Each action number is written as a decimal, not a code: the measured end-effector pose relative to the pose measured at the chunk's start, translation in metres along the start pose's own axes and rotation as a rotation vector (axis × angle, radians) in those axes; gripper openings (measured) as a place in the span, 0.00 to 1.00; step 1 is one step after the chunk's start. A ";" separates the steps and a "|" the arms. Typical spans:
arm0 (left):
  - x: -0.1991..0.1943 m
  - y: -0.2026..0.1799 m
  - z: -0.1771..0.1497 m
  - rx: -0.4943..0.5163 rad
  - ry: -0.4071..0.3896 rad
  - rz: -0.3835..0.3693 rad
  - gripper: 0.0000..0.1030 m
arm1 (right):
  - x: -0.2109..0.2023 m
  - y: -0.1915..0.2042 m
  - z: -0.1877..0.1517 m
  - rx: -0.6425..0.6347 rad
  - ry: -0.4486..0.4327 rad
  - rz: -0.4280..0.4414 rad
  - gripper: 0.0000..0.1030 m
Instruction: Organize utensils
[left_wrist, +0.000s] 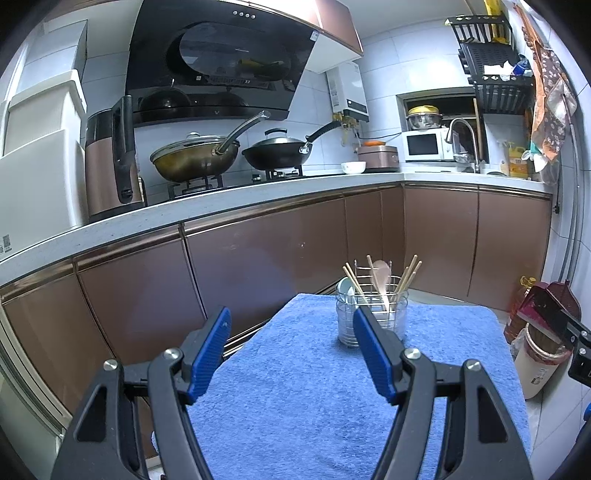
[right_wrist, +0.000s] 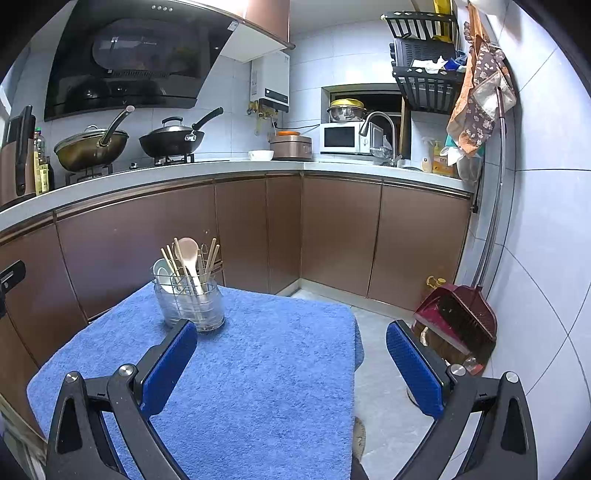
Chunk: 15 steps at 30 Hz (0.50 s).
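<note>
Left gripper (left_wrist: 291, 328) spread wide, nothing between blue pads, held short of utensil holder (left_wrist: 371, 317). Right gripper (right_wrist: 291, 341) likewise wide apart and empty, off to the holder's right. Holder upright near far edge of blue towel (left_wrist: 314, 387); inside it: wooden spoon (left_wrist: 382, 278), chopsticks (left_wrist: 410, 275), white ladle (right_wrist: 162, 275). Dustpan (right_wrist: 458, 314) on floor, well right of holder.

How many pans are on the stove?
2. A gold-coloured pan sits on the left burner, a black pan with a lid on the right burner. None look hidden.
</note>
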<state>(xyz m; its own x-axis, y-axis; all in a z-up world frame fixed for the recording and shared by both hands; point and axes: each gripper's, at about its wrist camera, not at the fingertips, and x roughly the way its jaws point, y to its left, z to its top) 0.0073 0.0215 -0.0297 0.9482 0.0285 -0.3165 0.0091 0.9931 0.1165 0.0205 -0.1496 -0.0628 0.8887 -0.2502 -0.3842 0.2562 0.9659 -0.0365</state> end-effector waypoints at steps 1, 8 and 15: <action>0.000 0.000 0.000 0.000 0.000 0.001 0.65 | 0.000 0.000 0.000 0.000 0.002 0.002 1.00; 0.000 0.000 -0.002 0.004 -0.001 0.008 0.65 | 0.005 0.003 -0.002 -0.005 0.012 0.010 1.00; 0.002 0.000 -0.004 0.002 0.007 0.015 0.65 | 0.008 0.003 -0.003 -0.004 0.016 0.010 1.00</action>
<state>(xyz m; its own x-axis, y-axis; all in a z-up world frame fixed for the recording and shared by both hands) 0.0080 0.0219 -0.0340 0.9461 0.0438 -0.3210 -0.0043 0.9924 0.1227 0.0268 -0.1480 -0.0689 0.8847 -0.2399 -0.3997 0.2461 0.9686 -0.0366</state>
